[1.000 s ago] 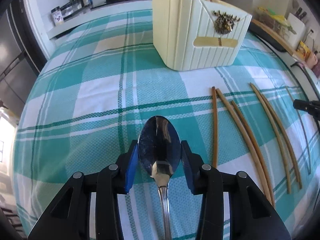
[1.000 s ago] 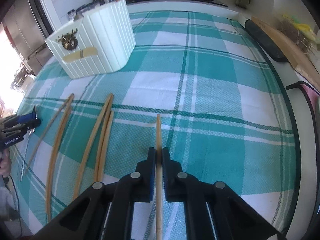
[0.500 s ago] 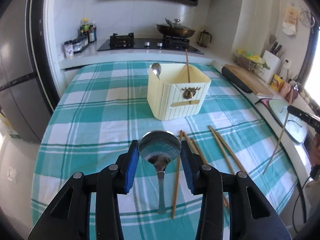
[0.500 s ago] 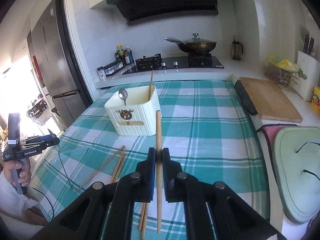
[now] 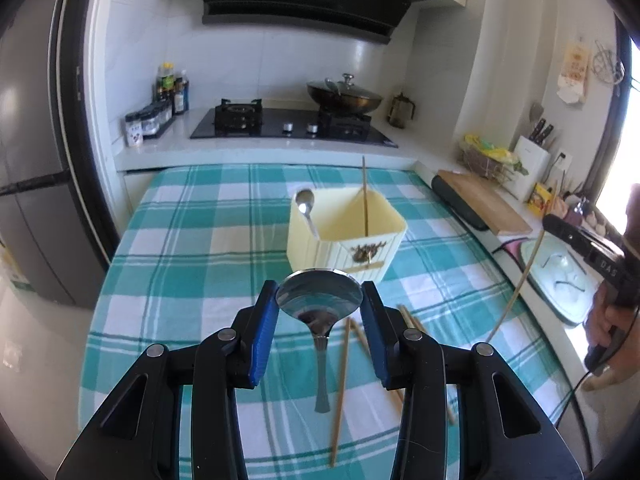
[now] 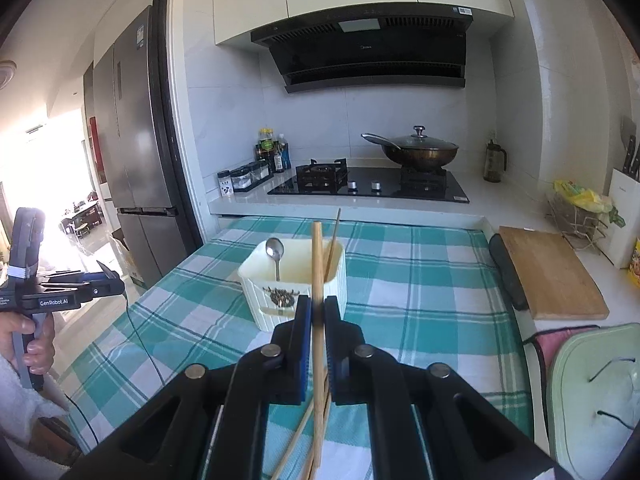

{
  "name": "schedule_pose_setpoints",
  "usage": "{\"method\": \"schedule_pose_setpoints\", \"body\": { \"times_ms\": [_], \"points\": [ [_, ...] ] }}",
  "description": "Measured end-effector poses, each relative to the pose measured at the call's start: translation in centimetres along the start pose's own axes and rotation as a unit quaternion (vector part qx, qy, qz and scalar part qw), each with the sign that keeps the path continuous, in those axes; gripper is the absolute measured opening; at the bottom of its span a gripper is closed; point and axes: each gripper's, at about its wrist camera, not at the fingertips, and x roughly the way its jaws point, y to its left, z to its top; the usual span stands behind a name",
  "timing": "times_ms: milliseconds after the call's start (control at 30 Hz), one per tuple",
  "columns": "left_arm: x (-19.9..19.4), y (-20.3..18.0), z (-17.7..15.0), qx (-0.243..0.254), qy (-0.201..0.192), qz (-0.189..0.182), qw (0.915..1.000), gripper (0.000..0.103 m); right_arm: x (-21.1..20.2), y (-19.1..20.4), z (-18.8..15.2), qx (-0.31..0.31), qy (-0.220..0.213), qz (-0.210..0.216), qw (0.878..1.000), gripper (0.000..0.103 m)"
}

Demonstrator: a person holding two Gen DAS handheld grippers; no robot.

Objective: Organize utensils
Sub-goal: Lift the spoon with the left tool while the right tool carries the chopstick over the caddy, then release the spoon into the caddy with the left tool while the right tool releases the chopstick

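My left gripper (image 5: 319, 298) is shut on the bowl of a steel spoon (image 5: 319, 295), whose handle hangs down above the cloth. My right gripper (image 6: 317, 312) is shut on a wooden chopstick (image 6: 317, 264) that stands nearly upright; the same gripper (image 5: 552, 222) and its chopstick (image 5: 520, 280) appear at the right of the left wrist view. Ahead on the checked cloth stands the cream utensil holder (image 5: 344, 240) (image 6: 296, 280), with one spoon (image 5: 305, 203) (image 6: 275, 250) and one chopstick (image 5: 364, 196) (image 6: 333, 240) in it. Several chopsticks (image 5: 344, 376) (image 6: 298, 440) lie on the cloth below the grippers.
The table's teal checked cloth (image 5: 192, 248) runs to a counter with a gas hob (image 5: 292, 124), a lidded wok (image 6: 416, 152) and spice jars (image 5: 148, 124). A cutting board (image 6: 548, 272) and a green lid (image 6: 596, 392) lie right. A fridge (image 6: 136, 148) stands left.
Both grippers have risen well above the table with the spoon and the chopstick, and tilted up so the kitchen wall and hood come into view. The holder now sits farther off.
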Motion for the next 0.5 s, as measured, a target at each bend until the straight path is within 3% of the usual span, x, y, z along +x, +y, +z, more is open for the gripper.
{"method": "schedule_pose_setpoints", "body": {
  "times_ms": [133, 333, 433, 500],
  "points": [
    [-0.5, -0.1, 5.2, -0.008, -0.045, -0.003, 0.9989, 0.041, 2.1, 1.0, 4.2, -0.020, -0.039, 0.011, 0.999, 0.007],
    [2.5, -0.8, 12.0, -0.021, -0.123, 0.033, 0.9917, 0.041, 6.2, 2.4, 10.4, -0.031, -0.121, 0.014, 0.992, 0.007],
    [6.1, -0.7, 13.4, -0.032, -0.118, 0.041, 0.9917, 0.041, 9.2, 2.5, 11.7, -0.027, -0.145, 0.007, 0.989, 0.007],
    [9.3, -0.4, 13.7, -0.041, -0.090, 0.040, 0.9943, 0.041, 11.9, 2.1, 11.8, -0.019, -0.138, 0.006, 0.990, 0.007]
  ]
}}
